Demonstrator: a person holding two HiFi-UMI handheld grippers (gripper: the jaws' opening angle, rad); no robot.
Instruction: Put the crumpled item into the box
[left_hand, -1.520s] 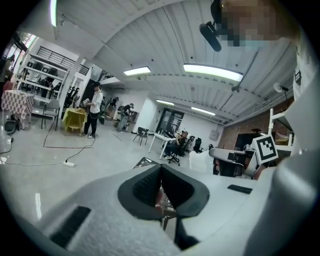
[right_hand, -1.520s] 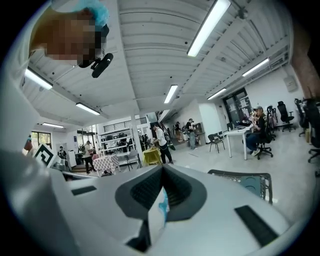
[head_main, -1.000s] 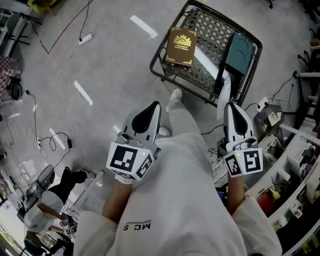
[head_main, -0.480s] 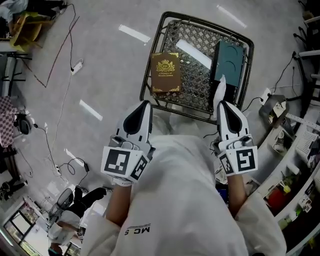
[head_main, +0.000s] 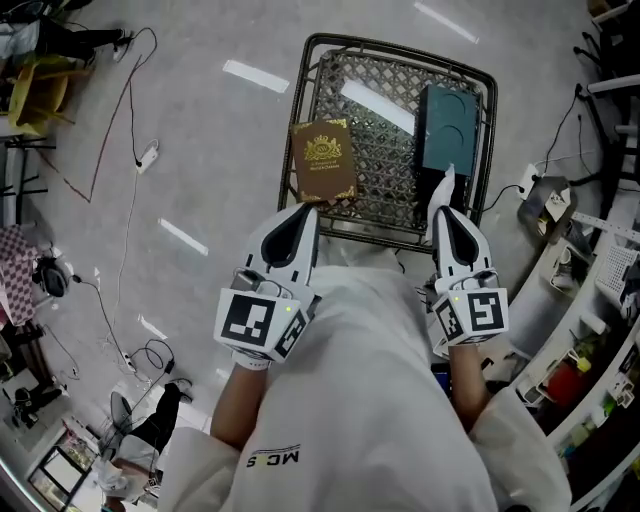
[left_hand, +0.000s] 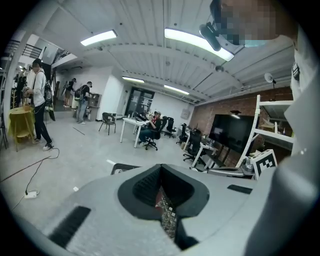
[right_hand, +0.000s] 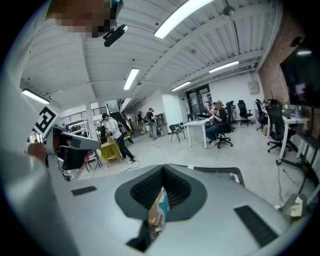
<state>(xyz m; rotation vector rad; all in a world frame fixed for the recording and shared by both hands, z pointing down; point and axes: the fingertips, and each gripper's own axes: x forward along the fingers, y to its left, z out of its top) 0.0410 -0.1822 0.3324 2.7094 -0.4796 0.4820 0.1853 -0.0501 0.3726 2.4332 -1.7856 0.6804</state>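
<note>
I see no crumpled item in any view. A black wire basket (head_main: 298, 120) stands on the grey floor just ahead of me. In it lie a brown box with a gold emblem (head_main: 323, 160) on the left and a teal box (head_main: 446, 117) on the right. My left gripper (head_main: 304, 210) is shut and points at the basket's near edge below the brown box. My right gripper (head_main: 446, 180) is shut, its tip over the near right corner below the teal box. In the gripper views the left gripper (left_hand: 166, 215) and the right gripper (right_hand: 156, 210) show only a thin slit between their jaws, with nothing held.
Cables (head_main: 125, 95) and a power strip (head_main: 147, 155) lie on the floor to the left. Cluttered shelving (head_main: 590, 330) runs along the right. People (left_hand: 37, 100) stand and sit by desks (left_hand: 132, 125) farther off in the room.
The basket has come to the middle of the head view and nearer to me. Both gripper tips now reach its near edge. Both grippers stayed shut.
</note>
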